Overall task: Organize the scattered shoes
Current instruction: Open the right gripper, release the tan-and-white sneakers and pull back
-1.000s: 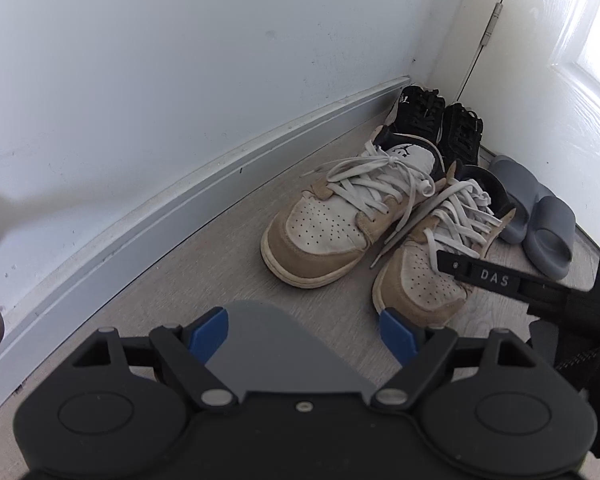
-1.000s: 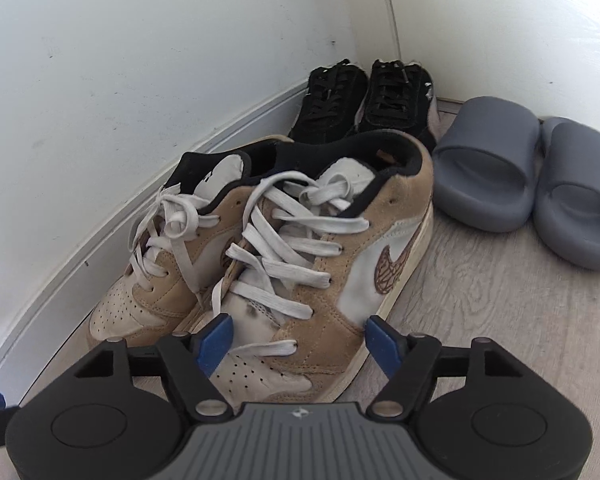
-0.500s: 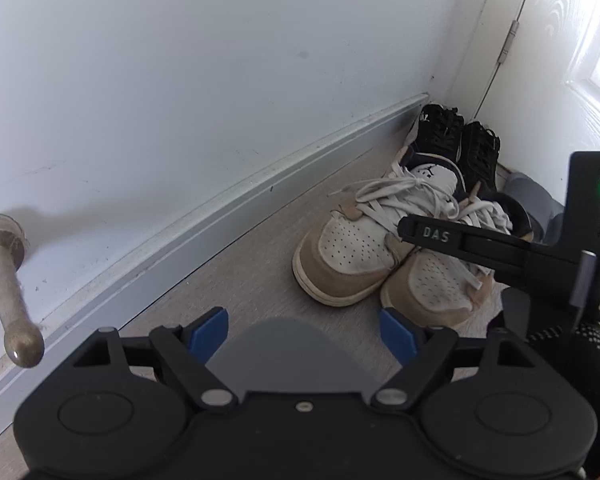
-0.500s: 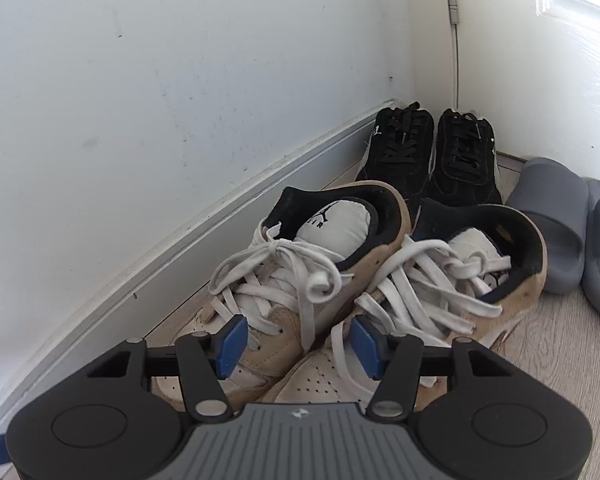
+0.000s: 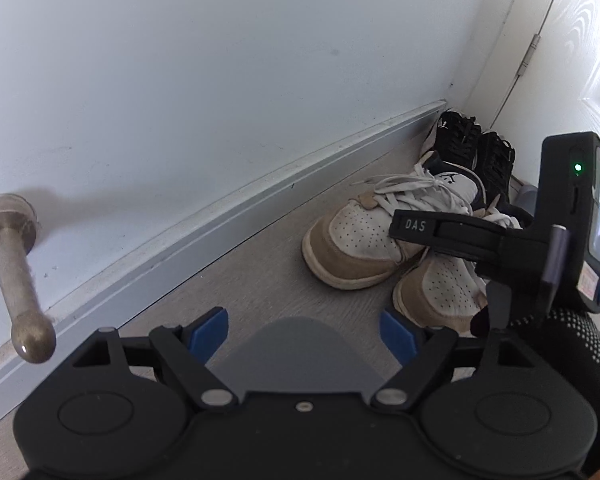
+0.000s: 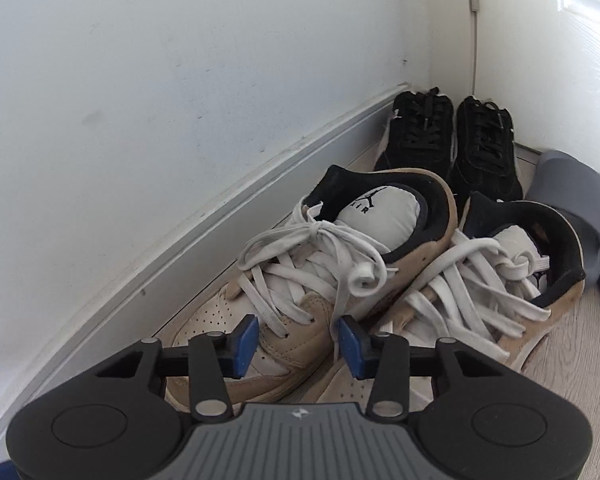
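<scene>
Left gripper [image 5: 304, 336] held low over bare wood-look floor [image 5: 260, 280], blue pads spread wide, nothing between them. Ahead and to the right of it, a pair of tan-and-white sneakers [image 5: 356, 240] side by side, toes pointing back toward the gripper, near the grey skirting board [image 5: 180, 240]. Beyond those, tucked into the corner, a pair of black sneakers [image 5: 472, 152]. To the far left, a metal doorstop [image 5: 16, 280] jutting out from the wall [image 5: 220, 60]. At the right edge, the other gripper's black body with a lit green dot, carried in a black dotted glove [image 5: 560, 340], partly covering the nearer tan sneaker. Right gripper [image 6: 298, 340] hovering just above the toe area of the left tan sneaker [image 6: 300, 280], pads partly apart with a white lace [image 6: 340, 280] hanging down in the gap; pads seemingly not pressed on it. Just right of the gripper, touching its mate, the right tan sneaker [image 6: 500, 280], laces loose and tangled. Straight ahead past both, the black pair against the corner, heels toward the wall. Ahead and far right, grey slides [image 6: 572, 188] beside the white door [image 6: 560, 40].
</scene>
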{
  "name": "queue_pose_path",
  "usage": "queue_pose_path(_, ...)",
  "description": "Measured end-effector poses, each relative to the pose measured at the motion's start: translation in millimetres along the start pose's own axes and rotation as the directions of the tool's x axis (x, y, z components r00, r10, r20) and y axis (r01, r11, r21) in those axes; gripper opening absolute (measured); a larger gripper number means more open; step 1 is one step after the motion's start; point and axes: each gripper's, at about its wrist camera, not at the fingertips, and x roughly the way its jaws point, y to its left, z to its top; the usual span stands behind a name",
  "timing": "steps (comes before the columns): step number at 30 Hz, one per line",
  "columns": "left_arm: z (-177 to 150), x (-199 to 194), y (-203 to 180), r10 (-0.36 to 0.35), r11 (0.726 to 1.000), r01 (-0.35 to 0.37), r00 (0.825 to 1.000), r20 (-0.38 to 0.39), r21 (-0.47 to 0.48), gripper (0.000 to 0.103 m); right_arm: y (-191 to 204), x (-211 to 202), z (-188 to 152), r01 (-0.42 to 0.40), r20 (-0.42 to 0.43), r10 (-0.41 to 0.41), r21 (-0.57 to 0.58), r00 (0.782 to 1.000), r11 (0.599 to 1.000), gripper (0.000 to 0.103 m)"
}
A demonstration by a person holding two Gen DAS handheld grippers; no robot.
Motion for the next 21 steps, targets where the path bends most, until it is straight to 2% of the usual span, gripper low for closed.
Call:
queue_pose_path(4, 1, -4, 3, -0.013, 1.0, 0.013, 1.0, 0.006, -0.006, 0.084, -3, -7, -3, 0.015, -0.018, -0.015, 0.017, 1.0, 1.0, 0.043)
queue_pose_path(7, 0, -3, 0, -0.012, 1.0, 0.012, 1.0, 0.001, 0.015, 0.084, -9, -16, -7, -0.009, -0.013, 0.009, 0.004, 1.0, 1.0, 0.041)
queue_pose_path(8, 0, -3, -1, -0.018, 1.0, 0.018, 1.0, 0.0, 0.024, 0.084, -19, -27, -8, -0.043, 0.024, 0.043, 0.025, 0.999, 0.999, 0.042)
queue_pose_path(10, 0, -4, -3, -0.029, 0.999, 0.029, 1.0, 0.002, 0.036, 0.084, -46, -60, -8, -0.078, 0.166, 0.062, 0.091, 0.984, 0.993, 0.043)
queue_pose_path(11, 0, -5, -4, -0.036, 0.998, 0.035, 0.999, 0.004, 0.043, 0.084, -60, -73, -6, -0.037, 0.212, 0.01, 0.125, 0.977, 0.992, 0.043)
queue_pose_path(12, 0, -5, -5, -0.039, 0.998, 0.038, 0.999, 0.004, 0.045, 0.084, -82, -88, -3, 0.042, 0.258, -0.091, 0.189, 0.962, 0.981, 0.044)
queue_pose_path(13, 1, -4, -5, -0.041, 0.998, 0.041, 0.999, 0.005, 0.046, 0.084, -101, -93, 0, 0.1, 0.267, -0.168, 0.251, 0.949, 0.963, 0.044)
queue_pose_path(14, 1, -4, -5, -0.045, 0.998, 0.045, 0.999, 0.005, 0.045, 0.084, -122, -95, 3, 0.155, 0.262, -0.241, 0.311, 0.934, 0.938, 0.044)
queue_pose_path(15, 1, -3, -5, -0.049, 0.998, 0.049, 0.999, 0.004, 0.045, 0.084, -142, -90, 10, 0.197, 0.223, -0.288, 0.357, 0.931, 0.913, 0.044)
queue_pose_path(17, 0, -1, -4, -0.055, 0.998, 0.055, 0.998, -0.004, 0.043, 0.084, -173, -68, 19, 0.228, 0.137, -0.301, 0.392, 0.944, 0.891, 0.044)
queue_pose_path(21, -1, 3, -5, -0.046, 0.997, 0.047, 0.999, -0.015, 0.055, 0.084, -201, -28, 26, 0.251, 0.05, -0.287, 0.358, 0.957, 0.899, 0.044)
